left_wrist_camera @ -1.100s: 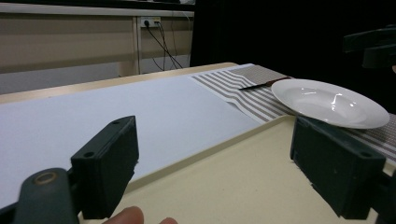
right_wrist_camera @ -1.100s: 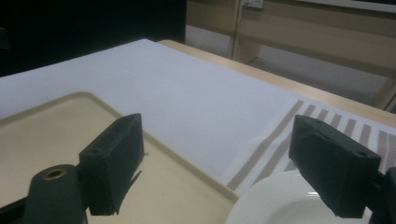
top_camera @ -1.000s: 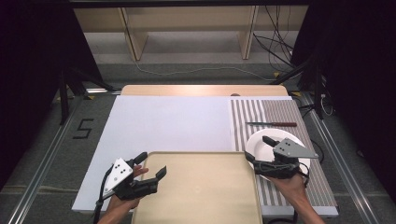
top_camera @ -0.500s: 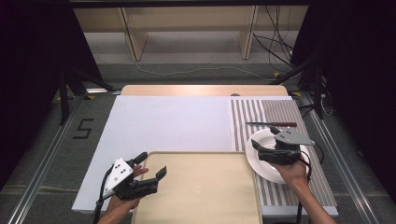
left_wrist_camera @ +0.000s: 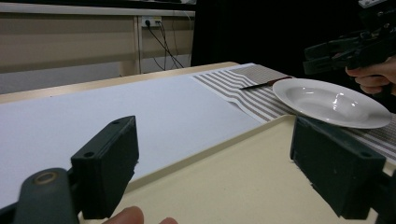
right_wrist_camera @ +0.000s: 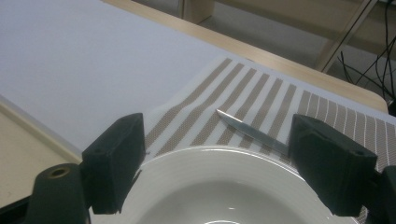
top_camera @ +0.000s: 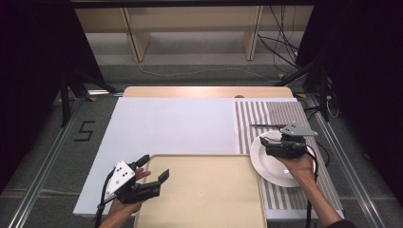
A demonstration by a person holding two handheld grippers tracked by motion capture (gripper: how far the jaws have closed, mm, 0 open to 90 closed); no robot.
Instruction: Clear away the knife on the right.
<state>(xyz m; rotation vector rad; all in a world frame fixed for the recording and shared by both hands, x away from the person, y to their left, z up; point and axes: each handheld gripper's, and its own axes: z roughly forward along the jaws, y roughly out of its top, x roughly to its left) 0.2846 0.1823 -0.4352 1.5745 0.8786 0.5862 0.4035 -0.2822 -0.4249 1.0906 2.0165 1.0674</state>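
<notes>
A white plate (top_camera: 275, 164) lies on a striped mat (top_camera: 285, 116) at the right, beside a beige tray (top_camera: 199, 194) at the near middle. A knife (top_camera: 265, 126) rests on the mat just beyond the plate. My right gripper (top_camera: 264, 145) hovers open over the plate's far rim, its jaws wide apart and nothing between them. In the right gripper view the plate (right_wrist_camera: 224, 186) fills the gap of the gripper (right_wrist_camera: 224, 158), with the knife (right_wrist_camera: 247, 130) beyond it. My left gripper (top_camera: 153, 167) stands open over the tray's near left corner; its view shows gripper (left_wrist_camera: 219, 163), tray (left_wrist_camera: 224, 182) and plate (left_wrist_camera: 331, 100).
A white sheet (top_camera: 176, 123) covers the wooden table's middle and left. Pale shelving (top_camera: 190, 28) stands behind the table, with cables (top_camera: 285, 47) on the floor at the back right. Metal rails (top_camera: 43, 166) run along both sides.
My right gripper has moved away from the person, from the plate's near side to over its far rim, closer to the knife. The left gripper has stayed put.
</notes>
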